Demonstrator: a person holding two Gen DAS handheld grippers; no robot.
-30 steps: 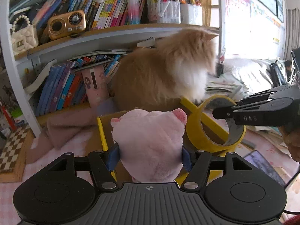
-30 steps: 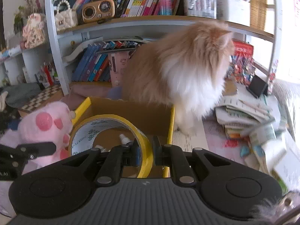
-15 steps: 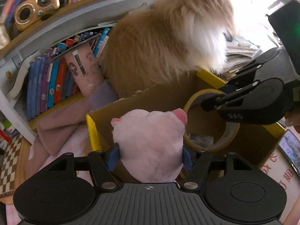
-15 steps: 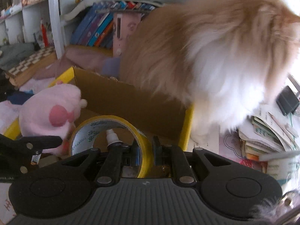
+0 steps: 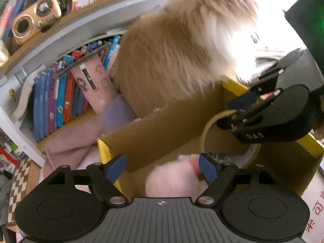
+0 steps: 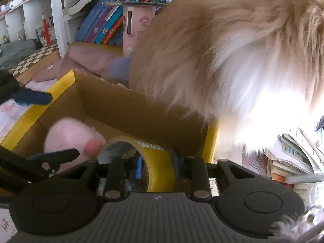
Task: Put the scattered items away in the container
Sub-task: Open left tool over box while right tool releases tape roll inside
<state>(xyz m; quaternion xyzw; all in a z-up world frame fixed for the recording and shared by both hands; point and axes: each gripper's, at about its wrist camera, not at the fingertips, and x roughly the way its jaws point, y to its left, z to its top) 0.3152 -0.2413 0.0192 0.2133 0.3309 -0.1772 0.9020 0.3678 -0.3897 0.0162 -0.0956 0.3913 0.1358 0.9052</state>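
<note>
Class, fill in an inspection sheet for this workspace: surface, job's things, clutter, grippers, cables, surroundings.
Surface: mostly hidden; pink cloth beside the box.
Job's things: pink plush toy inside the cardboard box; yellow tape roll over the box.
Clutter: paper stack right of the box.
Grippers: left gripper open above the plush; right gripper shut on the tape.
Cables: nothing seen.
Surroundings: fluffy cat at the box's far edge; bookshelf behind.

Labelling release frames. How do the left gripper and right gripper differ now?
The left gripper is open, its blue pads spread wide; the right gripper is shut on the yellow tape roll.
The left gripper holds nothing: the pink plush pig sits loose between and below its pads. The right gripper's tape roll stands on edge.
Both are over the cardboard box.
</note>
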